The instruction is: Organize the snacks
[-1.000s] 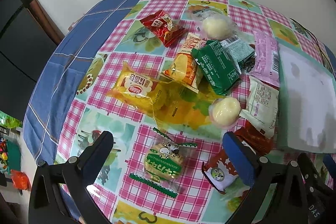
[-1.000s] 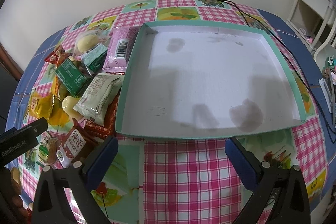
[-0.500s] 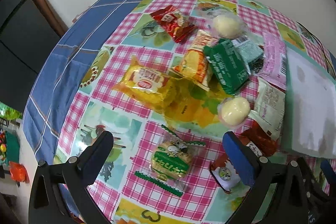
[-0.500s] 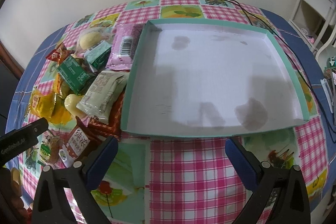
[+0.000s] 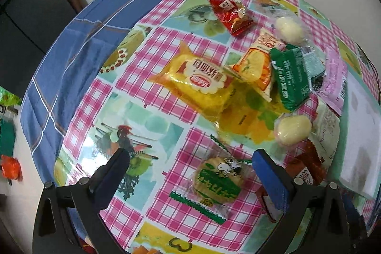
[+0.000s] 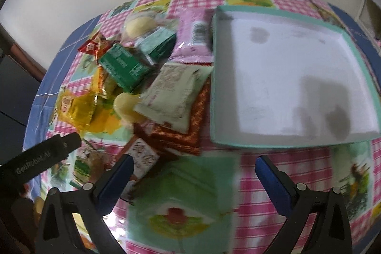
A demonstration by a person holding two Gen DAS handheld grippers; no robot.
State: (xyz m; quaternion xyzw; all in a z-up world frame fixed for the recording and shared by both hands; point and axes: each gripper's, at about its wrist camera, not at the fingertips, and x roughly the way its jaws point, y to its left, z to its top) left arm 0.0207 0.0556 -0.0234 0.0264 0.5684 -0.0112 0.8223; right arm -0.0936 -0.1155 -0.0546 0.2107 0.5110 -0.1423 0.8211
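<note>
Since a second ago both views have shifted: my left tool [image 5: 190, 166] has come lower and nearer the round biscuit packet [image 5: 215, 182], which now sits larger between its fingers, and my right tool [image 6: 194, 169] has swung left, so the snack pile fills more of its view and the teal tray [image 6: 352, 37] has slid right.

Both tools are spread wide and hold nothing. The snacks lie in a loose heap on the desk [image 5: 152, 44], just left of the tray, which has nothing in it. The yellow cake packet [image 5: 202, 85] and the green packet [image 5: 289, 75] sit farther back in the pile, and a pale round bun [image 5: 293, 132] rests near the biscuit.

I judge the step in hand is taking the biscuit packet with the left tool. To do it well I would centre the fingers on the firm biscuit, not the loose crinkled wrapper ends, and come down flat so the pads do not skid on the glossy cloth.

Compared with before, no snack seems to have shifted.
</note>
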